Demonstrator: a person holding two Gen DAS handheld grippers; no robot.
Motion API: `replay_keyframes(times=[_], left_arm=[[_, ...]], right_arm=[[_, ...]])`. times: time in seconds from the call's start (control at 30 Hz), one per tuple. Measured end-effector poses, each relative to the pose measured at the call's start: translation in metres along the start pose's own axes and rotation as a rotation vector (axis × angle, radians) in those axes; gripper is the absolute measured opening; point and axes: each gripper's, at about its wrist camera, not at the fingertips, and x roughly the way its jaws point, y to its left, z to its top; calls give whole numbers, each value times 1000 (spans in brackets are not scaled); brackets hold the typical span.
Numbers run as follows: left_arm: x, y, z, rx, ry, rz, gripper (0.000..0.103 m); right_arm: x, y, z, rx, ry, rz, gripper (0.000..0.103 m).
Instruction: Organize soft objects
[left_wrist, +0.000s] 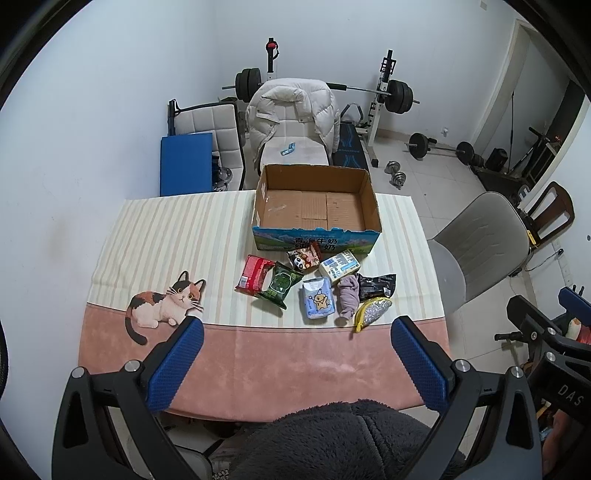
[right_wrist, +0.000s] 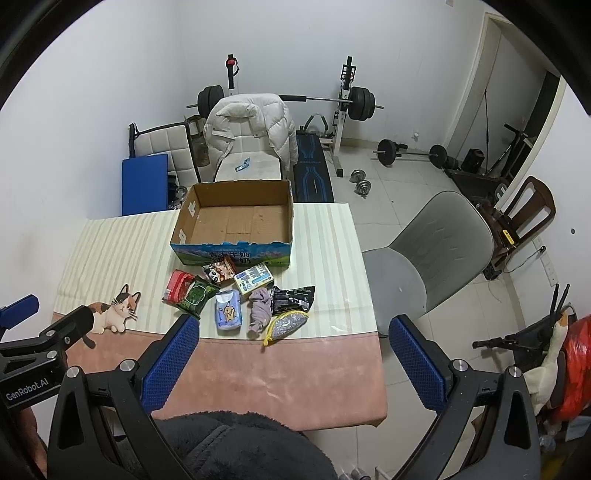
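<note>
While both tools hang above the near edge of the table (left_wrist: 258, 354), the left gripper (left_wrist: 295, 334) and the right gripper (right_wrist: 293, 332) each stand wide open, holding nothing. One empty cardboard box (left_wrist: 317, 201) sits at the far side. Just before it lie eight soft things: one red packet (left_wrist: 254, 275), one green packet (left_wrist: 279, 285), one panda packet (left_wrist: 305, 257), one white pack (left_wrist: 339, 266), one blue tissue pack (left_wrist: 317, 301), one purple cloth (left_wrist: 348, 295), one black bag (left_wrist: 376, 285), one glittery pouch (left_wrist: 371, 313).
</note>
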Motion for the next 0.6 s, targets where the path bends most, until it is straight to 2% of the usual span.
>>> replay_keyframes(times=[0.6], left_arm=[[-2, -7, -3, -8, -22, -2, 103]], right_arm=[[-5, -2, -2, 8, -27, 3, 103]])
